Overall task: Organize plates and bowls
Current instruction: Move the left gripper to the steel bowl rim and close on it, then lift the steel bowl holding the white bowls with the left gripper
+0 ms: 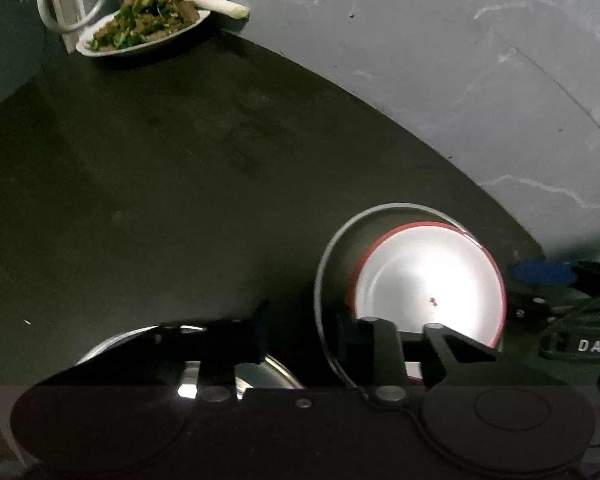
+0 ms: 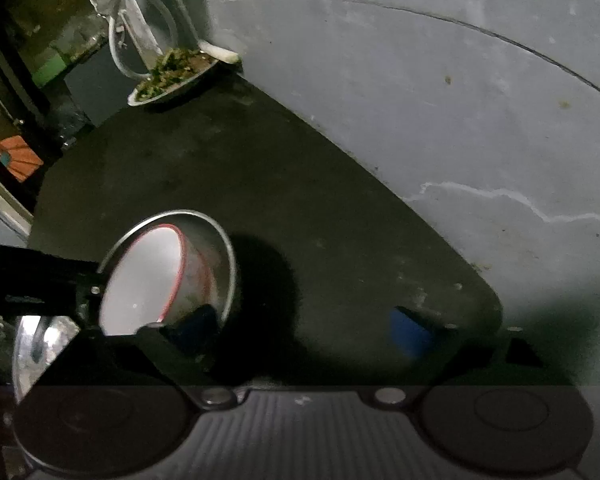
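I have the left gripper (image 1: 300,336) pitched steeply down at the near-left rim of the steel bowl (image 1: 336,248), which holds the red-rimmed bowl (image 1: 428,280) on the dark table (image 1: 180,180). Its 2 jaws look narrowed across that rim, though shadow hides whether the pads press. The right gripper (image 2: 304,332) stands wide open, empty, just right of the stack.

- Two grippers are counted: the left gripper (image 1: 300,336) and the right gripper (image 2: 304,334).
- One red-rimmed white bowl (image 1: 428,284) is seen, nested in one steel bowl (image 1: 340,248).
- One further steel dish (image 1: 112,344) is counted, lower left.
- One plate of food (image 1: 140,28) is counted, upper left.
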### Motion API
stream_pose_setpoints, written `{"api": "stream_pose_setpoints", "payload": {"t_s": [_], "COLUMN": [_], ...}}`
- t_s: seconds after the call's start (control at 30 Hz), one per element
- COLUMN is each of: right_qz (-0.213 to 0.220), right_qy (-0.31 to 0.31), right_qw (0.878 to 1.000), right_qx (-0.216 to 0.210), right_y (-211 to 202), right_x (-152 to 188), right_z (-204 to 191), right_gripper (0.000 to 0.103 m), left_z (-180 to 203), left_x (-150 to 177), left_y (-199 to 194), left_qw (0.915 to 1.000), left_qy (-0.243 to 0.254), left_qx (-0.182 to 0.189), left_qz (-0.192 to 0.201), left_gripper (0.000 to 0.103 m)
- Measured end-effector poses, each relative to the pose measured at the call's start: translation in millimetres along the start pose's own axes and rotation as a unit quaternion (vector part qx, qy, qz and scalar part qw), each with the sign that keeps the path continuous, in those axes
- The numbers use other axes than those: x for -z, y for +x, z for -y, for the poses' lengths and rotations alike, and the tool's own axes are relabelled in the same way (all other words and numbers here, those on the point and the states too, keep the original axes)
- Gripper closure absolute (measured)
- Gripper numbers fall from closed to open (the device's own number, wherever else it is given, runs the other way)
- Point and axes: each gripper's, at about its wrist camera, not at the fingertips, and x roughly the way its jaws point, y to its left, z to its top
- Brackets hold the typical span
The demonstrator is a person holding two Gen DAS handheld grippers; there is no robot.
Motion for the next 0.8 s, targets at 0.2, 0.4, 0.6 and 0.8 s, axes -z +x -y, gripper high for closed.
{"api": "stream_pose_setpoints", "payload": {"t_s": [0.2,0.4,0.6,0.8], "right_qz": [0.004,0.011,0.005,0.003], "right_qy": [0.011,0.004,0.007,0.031], "right_qw": [0.999,0.998,0.998,0.997], "right_qx": [-0.036,-0.067,-0.069,-0.073], "right_y": [-1,-2,-1,5], "right_x": [-3,-5,-9,-9], "right_z": [3,-4,-6,-3], "right_gripper": [0.041,0.076,0.077,0.077], "left_z": [0,0,2,1], "left_x": [2,7,11,15], "left_y": [1,2,1,1], "left_qw": [0.9995,0.9984,0.9975,0.9961], "left_qy": [-0.018,-0.049,-0.067,-0.083], "left_qx": [0.024,0.03,0.021,0.021], "left_qz": [-0.002,0.003,0.011,0.02], "left_gripper": [0.092,0.094,0.094,0.094]}}
